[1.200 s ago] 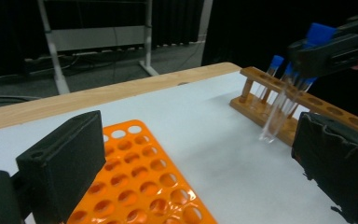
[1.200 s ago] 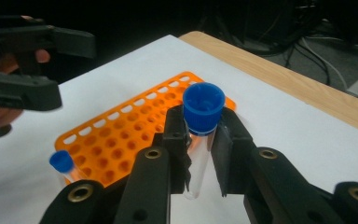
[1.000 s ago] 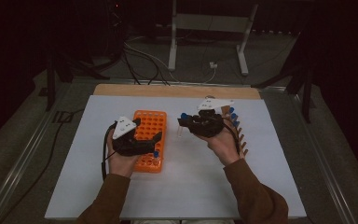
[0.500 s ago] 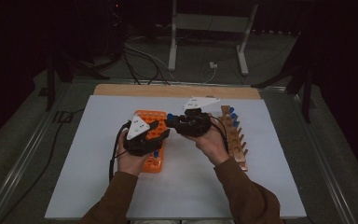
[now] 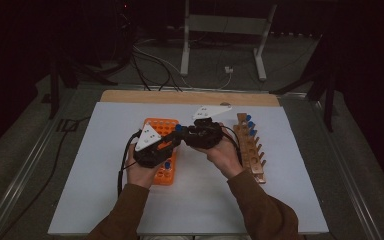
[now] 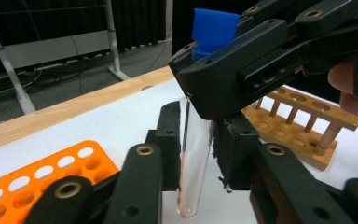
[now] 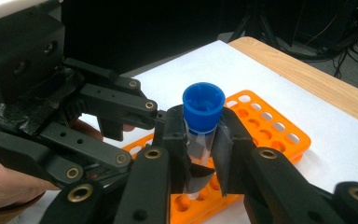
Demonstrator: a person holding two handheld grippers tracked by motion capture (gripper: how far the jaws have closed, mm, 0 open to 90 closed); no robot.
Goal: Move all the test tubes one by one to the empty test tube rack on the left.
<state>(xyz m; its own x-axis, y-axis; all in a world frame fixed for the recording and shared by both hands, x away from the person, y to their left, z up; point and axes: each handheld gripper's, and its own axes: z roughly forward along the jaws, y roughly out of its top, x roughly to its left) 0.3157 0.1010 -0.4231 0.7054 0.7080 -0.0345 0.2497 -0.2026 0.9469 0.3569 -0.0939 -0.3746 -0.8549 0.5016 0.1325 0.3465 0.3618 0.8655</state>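
A clear test tube (image 6: 196, 158) with a blue cap (image 7: 203, 106) hangs above the white mat between both hands. My right gripper (image 7: 203, 140) is shut on it just below the cap. My left gripper (image 6: 198, 128) has just been closing, and its pads now press on the tube's glass body lower down. In the high view the left gripper (image 5: 171, 143) and right gripper (image 5: 183, 133) meet tip to tip over the near-right edge of the orange rack (image 5: 158, 126). In the left gripper view the right gripper (image 6: 261, 60) crosses above my jaws.
The orange rack (image 7: 270, 126) has many round holes and holds a few blue-capped tubes near its front. A wooden rack (image 5: 250, 147) with blue-capped tubes at its far end stands to the right. A wooden strip (image 5: 190, 97) borders the white mat (image 5: 95, 190) at the back.
The two hands have come together over the mat: the right gripper moved left with the tube, the left one swung towards it, and the left jaws have closed around the glass.
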